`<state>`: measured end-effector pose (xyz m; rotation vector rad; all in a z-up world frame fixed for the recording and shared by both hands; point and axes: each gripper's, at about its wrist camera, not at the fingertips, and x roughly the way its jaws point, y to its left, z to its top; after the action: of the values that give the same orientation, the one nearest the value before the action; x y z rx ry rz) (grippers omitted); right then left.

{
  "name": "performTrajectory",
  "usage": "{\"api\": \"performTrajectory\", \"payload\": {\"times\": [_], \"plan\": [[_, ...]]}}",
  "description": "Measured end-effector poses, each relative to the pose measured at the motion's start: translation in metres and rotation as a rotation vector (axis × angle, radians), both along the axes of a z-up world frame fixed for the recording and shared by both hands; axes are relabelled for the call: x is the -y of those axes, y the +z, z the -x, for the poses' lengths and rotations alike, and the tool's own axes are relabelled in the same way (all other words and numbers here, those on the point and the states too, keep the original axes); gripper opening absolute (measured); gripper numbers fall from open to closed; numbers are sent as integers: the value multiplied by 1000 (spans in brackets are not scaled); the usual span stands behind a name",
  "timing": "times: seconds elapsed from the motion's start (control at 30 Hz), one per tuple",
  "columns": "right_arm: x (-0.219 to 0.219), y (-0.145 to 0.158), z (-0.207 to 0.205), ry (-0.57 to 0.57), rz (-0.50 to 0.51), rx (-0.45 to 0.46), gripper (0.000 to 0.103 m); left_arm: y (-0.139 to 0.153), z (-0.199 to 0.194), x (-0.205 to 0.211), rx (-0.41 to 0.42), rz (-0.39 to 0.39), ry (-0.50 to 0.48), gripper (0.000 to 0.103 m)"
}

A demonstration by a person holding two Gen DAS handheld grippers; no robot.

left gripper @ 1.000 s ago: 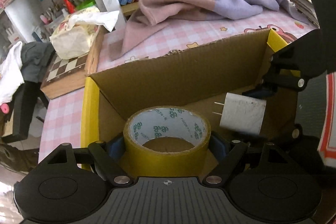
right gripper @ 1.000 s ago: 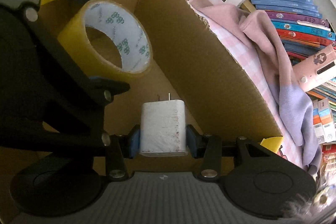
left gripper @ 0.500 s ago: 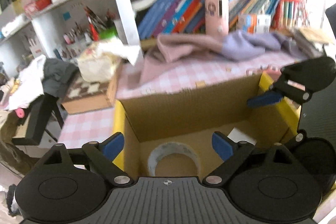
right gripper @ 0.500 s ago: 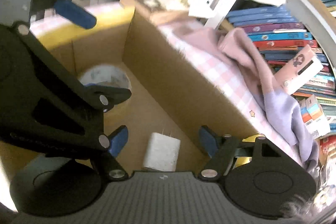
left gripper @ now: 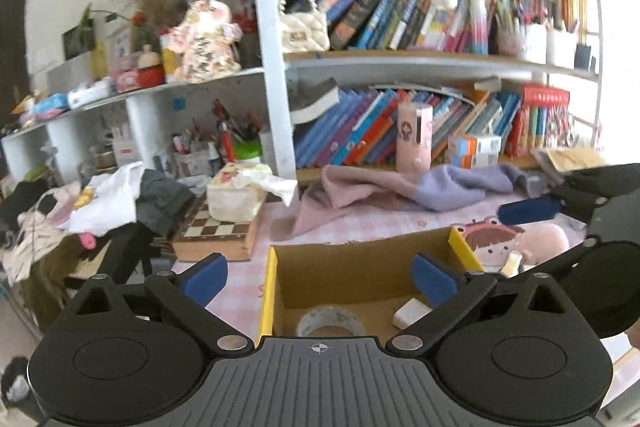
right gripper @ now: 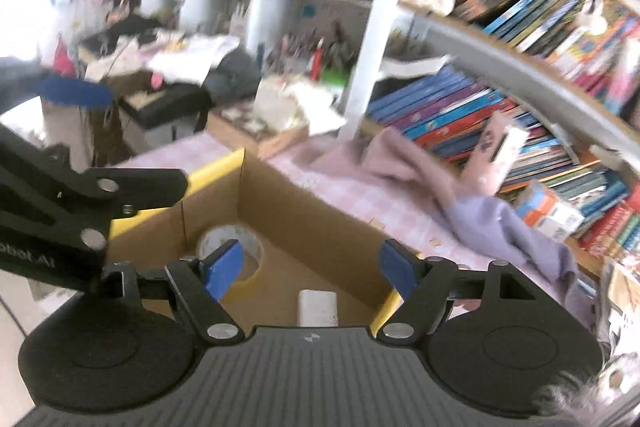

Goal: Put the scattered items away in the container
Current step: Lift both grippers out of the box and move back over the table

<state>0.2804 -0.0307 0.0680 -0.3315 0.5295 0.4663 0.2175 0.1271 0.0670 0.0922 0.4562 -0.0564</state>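
A cardboard box (left gripper: 360,267) with yellow-edged flaps sits on the pink checked tablecloth; it also shows in the right wrist view (right gripper: 304,223). A yellow tape roll (left gripper: 330,321) lies on the box floor at the left, also seen in the right wrist view (right gripper: 230,247). A white charger plug (left gripper: 412,311) lies at the right of the floor, also in the right wrist view (right gripper: 318,307). My left gripper (left gripper: 318,277) is open and empty above the box. My right gripper (right gripper: 310,269) is open and empty above the box, beside the left one.
A pink and lilac cloth (left gripper: 400,191) lies behind the box. A chessboard box (left gripper: 216,235) with a tissue pack (left gripper: 236,197) stands at the back left. Bookshelves (left gripper: 400,131) fill the back. A cartoon print (left gripper: 516,243) shows right of the box.
Both grippers opened and let go: the tape roll and the charger now lie in the box. Both grippers have risen and pulled back from the box.
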Motion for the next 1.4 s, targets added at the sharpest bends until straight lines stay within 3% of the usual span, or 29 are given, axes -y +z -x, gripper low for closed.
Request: {"api": "performTrajectory", "payload": {"times": [0.3, 0.53, 0.8, 0.97, 1.4], "plan": [[28, 4, 64, -159, -121, 71, 76, 2, 71, -6, 73, 16, 120, 101], [46, -12, 113, -291, -170, 68, 76, -11, 106, -6, 49, 41, 140, 101], [57, -43, 161, -400, -168, 10, 76, -36, 145, 6, 12, 55, 172, 101], [51, -61, 186, -369, -111, -27, 76, -57, 157, 20, -47, 9, 130, 101], [70, -72, 202, -417, -36, -72, 78, -76, 160, 42, -166, 56, 67, 101]]}}
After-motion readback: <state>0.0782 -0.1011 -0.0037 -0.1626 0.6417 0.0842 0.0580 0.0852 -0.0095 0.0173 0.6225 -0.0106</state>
